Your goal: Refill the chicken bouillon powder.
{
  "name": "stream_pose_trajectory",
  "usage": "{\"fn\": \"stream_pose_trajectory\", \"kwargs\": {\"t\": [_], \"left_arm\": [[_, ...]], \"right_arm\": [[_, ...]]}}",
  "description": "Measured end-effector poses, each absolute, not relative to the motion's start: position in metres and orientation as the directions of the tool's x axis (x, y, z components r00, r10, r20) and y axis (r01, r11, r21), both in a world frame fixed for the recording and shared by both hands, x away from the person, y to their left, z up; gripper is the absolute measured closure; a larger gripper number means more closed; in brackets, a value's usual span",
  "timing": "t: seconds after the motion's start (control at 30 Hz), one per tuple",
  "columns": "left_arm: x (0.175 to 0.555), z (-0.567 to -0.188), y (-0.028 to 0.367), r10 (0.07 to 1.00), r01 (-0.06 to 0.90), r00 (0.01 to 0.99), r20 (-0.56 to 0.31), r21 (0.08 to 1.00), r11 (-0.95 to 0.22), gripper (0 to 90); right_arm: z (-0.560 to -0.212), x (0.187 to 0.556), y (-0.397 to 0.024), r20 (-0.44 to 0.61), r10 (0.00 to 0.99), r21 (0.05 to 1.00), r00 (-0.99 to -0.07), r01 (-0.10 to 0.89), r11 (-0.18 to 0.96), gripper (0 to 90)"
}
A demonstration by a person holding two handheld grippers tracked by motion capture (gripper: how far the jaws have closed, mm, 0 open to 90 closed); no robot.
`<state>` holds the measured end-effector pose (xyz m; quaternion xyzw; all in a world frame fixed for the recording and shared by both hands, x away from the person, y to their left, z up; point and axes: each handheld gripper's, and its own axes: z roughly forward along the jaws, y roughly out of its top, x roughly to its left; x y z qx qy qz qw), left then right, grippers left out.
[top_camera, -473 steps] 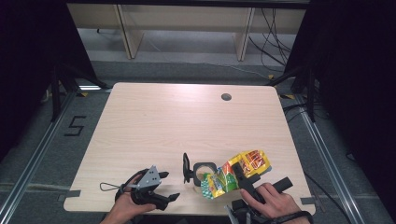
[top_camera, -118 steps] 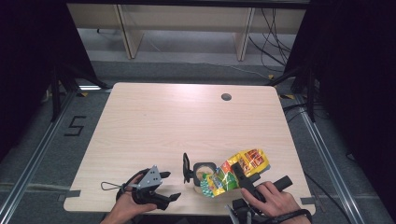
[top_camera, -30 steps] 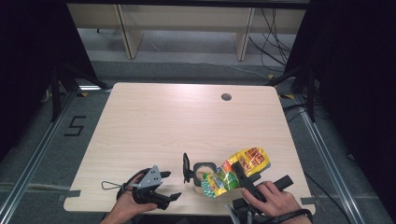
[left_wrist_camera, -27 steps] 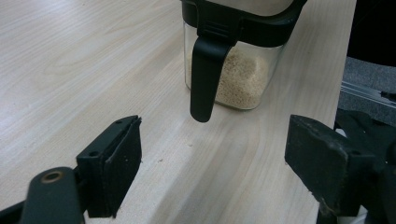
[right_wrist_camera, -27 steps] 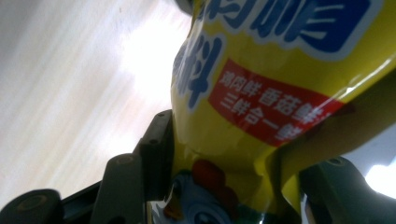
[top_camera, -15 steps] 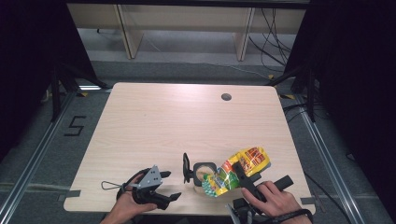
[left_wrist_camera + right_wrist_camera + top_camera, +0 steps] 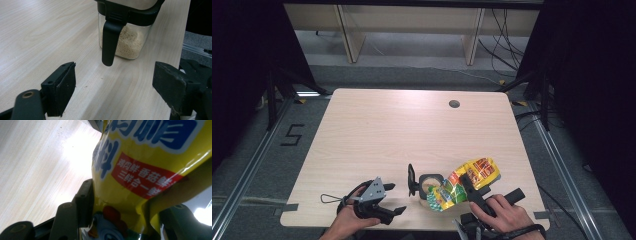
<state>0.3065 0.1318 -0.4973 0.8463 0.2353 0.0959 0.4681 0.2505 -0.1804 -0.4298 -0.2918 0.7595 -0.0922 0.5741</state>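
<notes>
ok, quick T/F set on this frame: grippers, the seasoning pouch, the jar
1. The right gripper is clamped on the yellow pouch. True.
2. The left gripper holds the jar's handle. False: its jaws stand open and empty, short of the black handle.
3. The clear jar has pale granules in it. True.
4. The jar's lid is shut. False: the high view shows the lid flipped up, the mouth open.
5. The pouch lies flat on the table. False: it is held tilted, its lower end at the jar's mouth.
</notes>
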Motion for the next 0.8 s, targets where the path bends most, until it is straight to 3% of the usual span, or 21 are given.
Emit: {"fn": "stream_pose_trajectory", "kwargs": {"t": [0.8], "left_arm": [[0.3061, -0.4968, 0.1311, 0.493, 0.305, 0.868, -0.056, 0.843, -0.443, 18.5]], "right_arm": [[-0.4325, 0.25, -0.1778, -0.822, -0.549, -0.471, -0.153, -0.361, 0.805, 50.9]]}}
